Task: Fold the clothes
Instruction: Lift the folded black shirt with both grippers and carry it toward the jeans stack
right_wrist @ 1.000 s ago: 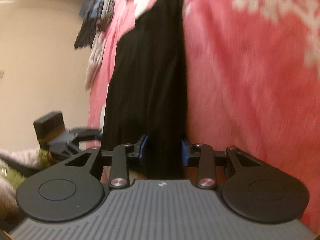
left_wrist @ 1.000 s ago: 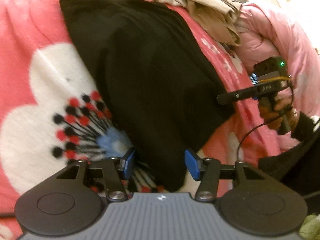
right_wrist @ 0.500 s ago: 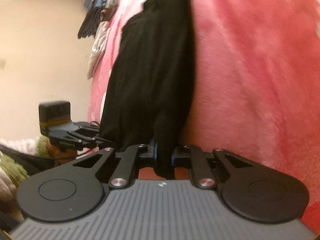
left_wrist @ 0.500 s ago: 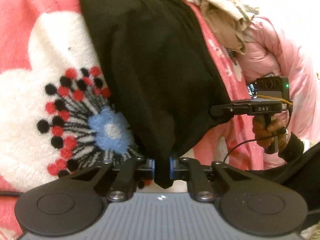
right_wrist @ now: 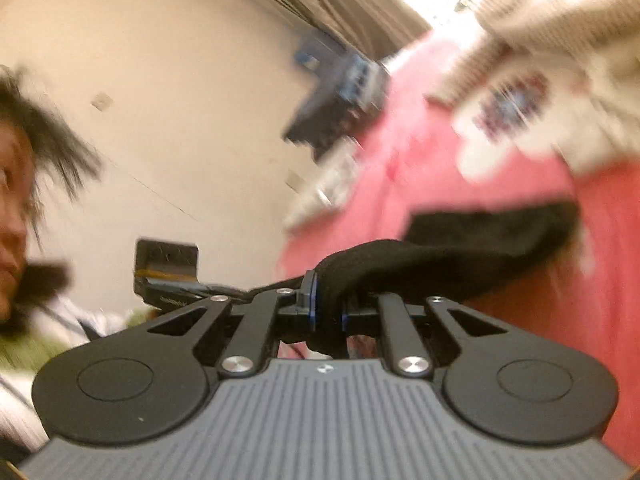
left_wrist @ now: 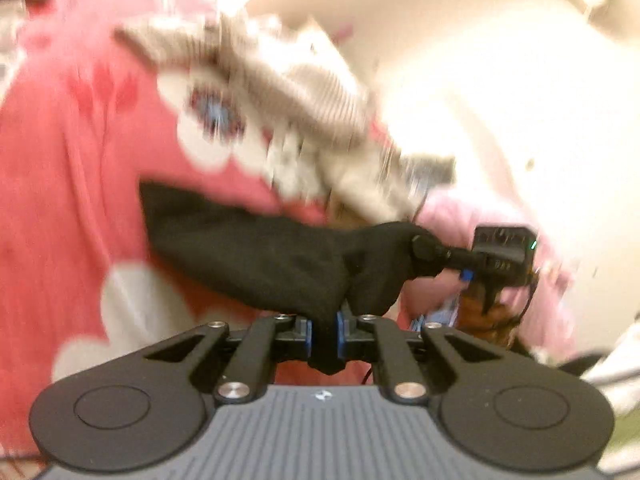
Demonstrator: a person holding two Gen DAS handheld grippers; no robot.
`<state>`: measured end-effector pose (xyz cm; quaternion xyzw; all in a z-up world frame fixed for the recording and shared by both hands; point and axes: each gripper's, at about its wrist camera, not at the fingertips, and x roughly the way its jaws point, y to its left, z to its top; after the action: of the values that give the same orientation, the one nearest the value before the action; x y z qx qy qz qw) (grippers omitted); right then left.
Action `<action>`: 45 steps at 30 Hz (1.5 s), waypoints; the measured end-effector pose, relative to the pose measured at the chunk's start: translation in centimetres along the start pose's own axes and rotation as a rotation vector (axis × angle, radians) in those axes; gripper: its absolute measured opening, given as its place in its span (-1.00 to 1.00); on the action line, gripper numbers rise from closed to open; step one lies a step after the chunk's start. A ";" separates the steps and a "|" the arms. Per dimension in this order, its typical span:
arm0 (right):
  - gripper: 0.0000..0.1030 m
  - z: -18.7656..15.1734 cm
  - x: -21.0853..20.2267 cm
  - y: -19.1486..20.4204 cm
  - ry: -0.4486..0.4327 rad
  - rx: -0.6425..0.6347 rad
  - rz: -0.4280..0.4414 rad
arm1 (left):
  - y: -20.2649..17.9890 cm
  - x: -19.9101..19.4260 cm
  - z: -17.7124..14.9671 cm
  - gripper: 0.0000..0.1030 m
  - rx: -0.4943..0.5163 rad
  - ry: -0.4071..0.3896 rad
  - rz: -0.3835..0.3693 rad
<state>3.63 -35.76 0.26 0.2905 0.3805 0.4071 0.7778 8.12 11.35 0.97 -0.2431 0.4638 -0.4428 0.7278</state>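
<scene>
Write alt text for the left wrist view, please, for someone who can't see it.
The left gripper pinches a black garment above a pink flowered blanket; the right gripper grips its other end. Blurred beige clothes lie behind.

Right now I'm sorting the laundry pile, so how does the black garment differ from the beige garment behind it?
The black garment is dark and plain; the beige garment is pale and looks ribbed. The black one is pinched in both the left gripper and the right gripper with its near edge raised; the beige one is held by neither. The black one is nearer, the beige one farther back. Both are over the pink flowered blanket.
</scene>
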 end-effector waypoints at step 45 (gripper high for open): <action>-0.83 3.9 40.4 2.7 0.388 0.014 0.015 | 26.1 -19.6 3.7 -0.76 -0.444 -0.297 0.457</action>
<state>21.08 -0.43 -9.90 0.2148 0.5240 0.4585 0.6849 18.82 40.99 -8.29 -0.3472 0.4803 -0.1164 0.7970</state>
